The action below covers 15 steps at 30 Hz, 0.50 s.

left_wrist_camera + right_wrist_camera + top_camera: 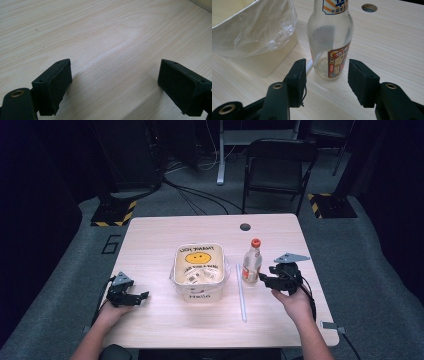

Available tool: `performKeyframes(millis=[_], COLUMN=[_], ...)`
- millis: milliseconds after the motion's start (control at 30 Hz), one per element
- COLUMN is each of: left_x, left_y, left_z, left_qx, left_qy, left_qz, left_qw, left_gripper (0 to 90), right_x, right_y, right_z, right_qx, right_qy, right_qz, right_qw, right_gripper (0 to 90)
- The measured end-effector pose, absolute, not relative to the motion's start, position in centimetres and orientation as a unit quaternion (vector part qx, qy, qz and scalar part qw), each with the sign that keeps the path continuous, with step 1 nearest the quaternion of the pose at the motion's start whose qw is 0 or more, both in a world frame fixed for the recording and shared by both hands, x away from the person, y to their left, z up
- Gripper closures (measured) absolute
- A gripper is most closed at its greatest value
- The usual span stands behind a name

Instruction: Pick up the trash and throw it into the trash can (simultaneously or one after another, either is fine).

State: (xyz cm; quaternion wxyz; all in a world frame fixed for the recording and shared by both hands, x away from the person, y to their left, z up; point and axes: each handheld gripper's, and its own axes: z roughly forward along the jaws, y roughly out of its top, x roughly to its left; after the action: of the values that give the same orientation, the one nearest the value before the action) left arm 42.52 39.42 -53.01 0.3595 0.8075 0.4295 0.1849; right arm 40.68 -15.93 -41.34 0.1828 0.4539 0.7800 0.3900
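two black hand-held grippers low over a pale wood-grain table (165,227), a bottle just ahead of the right one.
the right gripper (327,75) has its fingers (298,77) spread wide, just short of the clear glass bottle with an orange cap and printed label (329,37), not touching it. the left gripper (115,82) also has its fingers wide, over bare table near the left edge. a cream square bin with a smiley face, lined with clear plastic (198,270), stands at the centre, a white straw (241,292) lying between it and the bottle.
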Motion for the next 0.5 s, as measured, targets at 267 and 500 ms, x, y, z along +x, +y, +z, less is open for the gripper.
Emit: performKeyframes(millis=[267, 500], left_x=[42.5, 42.5], left_y=[39.4, 39.4], left_z=[-53.0, -53.0], left_qx=[0.808, 0.808], left_qy=[0.429, 0.429], left_qz=[0.185, 0.185], left_qw=[0.36, 0.36], left_gripper=[12.0, 12.0], right_x=[41.3, 41.8], right_y=[-15.9, -15.8], right_z=[-40.7, -40.0], right_qx=[0.462, 0.467], right_qy=[0.774, 0.773], right_qz=[0.391, 0.39], right_qw=[0.184, 0.181], right_gripper=[47.2, 48.4])
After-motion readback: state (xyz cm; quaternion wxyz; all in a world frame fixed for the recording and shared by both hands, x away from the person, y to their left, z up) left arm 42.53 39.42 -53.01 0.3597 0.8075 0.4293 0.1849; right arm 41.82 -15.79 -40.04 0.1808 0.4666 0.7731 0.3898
